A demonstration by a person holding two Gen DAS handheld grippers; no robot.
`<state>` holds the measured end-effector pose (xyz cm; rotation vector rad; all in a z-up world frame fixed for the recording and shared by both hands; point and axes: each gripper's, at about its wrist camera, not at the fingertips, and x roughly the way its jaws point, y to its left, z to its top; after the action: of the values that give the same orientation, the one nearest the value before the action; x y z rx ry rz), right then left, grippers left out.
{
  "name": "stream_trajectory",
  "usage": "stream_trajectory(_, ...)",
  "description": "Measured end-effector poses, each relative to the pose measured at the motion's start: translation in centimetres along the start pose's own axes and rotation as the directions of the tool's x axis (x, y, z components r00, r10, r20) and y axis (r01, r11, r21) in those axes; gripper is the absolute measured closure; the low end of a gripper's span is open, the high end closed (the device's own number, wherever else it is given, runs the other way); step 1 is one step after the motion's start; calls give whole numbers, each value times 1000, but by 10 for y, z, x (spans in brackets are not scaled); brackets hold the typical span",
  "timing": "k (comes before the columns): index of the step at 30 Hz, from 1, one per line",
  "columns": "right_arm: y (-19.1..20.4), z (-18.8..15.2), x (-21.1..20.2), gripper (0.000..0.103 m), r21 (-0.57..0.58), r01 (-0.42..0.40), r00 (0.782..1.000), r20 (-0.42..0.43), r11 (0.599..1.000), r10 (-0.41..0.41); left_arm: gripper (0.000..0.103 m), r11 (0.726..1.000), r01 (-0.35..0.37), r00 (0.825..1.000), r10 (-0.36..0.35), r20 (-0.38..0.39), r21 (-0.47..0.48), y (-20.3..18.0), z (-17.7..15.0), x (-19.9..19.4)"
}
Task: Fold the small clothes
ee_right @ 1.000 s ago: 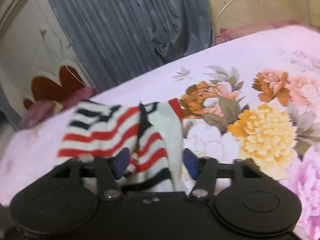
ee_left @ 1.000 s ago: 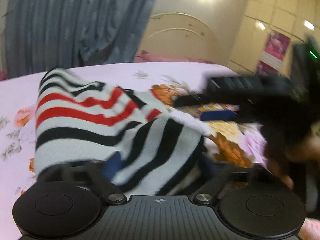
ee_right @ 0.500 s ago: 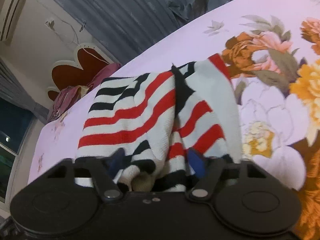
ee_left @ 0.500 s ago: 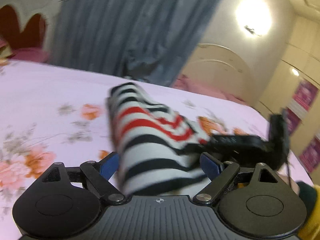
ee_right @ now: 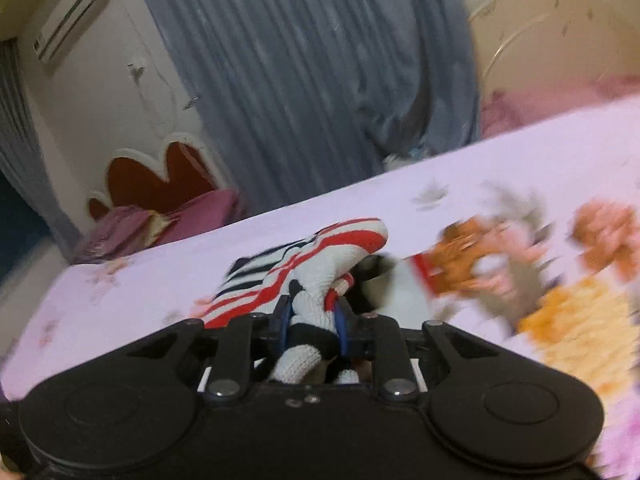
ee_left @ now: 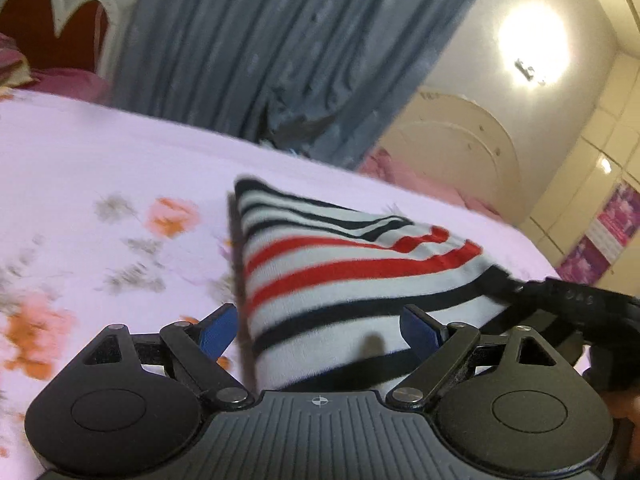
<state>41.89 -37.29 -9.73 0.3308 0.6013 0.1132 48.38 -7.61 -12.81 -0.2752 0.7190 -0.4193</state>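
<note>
My right jaws [ee_right: 312, 320] have just closed onto the striped garment [ee_left: 352, 280], bunched between them; my left jaws [ee_left: 320, 330] gape around its other end. Fold barely begun on the bed [ee_left: 100, 152].

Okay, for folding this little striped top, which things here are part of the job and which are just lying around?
Part of the job:
- striped top
- right gripper, shut on a bunched fold of it
- left gripper, open at its near edge
- floral bedsheet underneath

Just lying about:
- grey curtain
- pink pillows
- air conditioner
</note>
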Motion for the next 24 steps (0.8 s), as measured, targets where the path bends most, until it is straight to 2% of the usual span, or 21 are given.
stream_trajectory(3, -32, -19, 26, 81, 110, 20, 988, -153, 994, -3, 16, 1000, -13, 996, 13, -90, 0, -3, -14, 26)
stream_trajectory(4, -36, -24, 30, 76, 112, 38, 985, -171, 993, -18, 16, 1000, -22, 994, 22, -111, 8, -3, -18, 32)
stream_trajectory(6, -39, -27, 30, 71, 117, 53, 984, -173, 992, -32, 16, 1000, -21, 992, 20, -128, -6, 0, -22, 38)
stream_trajectory(11, -34, -22, -2, 70, 127, 19, 991, -135, 992, -2, 16, 1000, -7, 992, 5, -129, -19, 2, -17, 31)
stream_trajectory(15, -28, -33, -24, 75, 80, 15, 992, -126, 997, -5, 16, 1000, -1, 991, 0, -137, -8, 3, -21, 29)
stream_trajectory(18, -26, -49, -17, 80, 11, 80, 986, -146, 997, -78, 16, 1000, -4, 989, 2, -147, -10, 7, -28, 32)
stream_trajectory(21, -38, -60, -10, 78, 57, 79, 984, -166, 995, -69, 16, 1000, -5, 990, 6, -144, 6, 7, -31, 35)
stream_trajectory(24, -38, -53, -24, 79, 111, 63, 987, -151, 992, -46, 16, 1000, -11, 989, 9, -150, -8, 7, -27, 32)
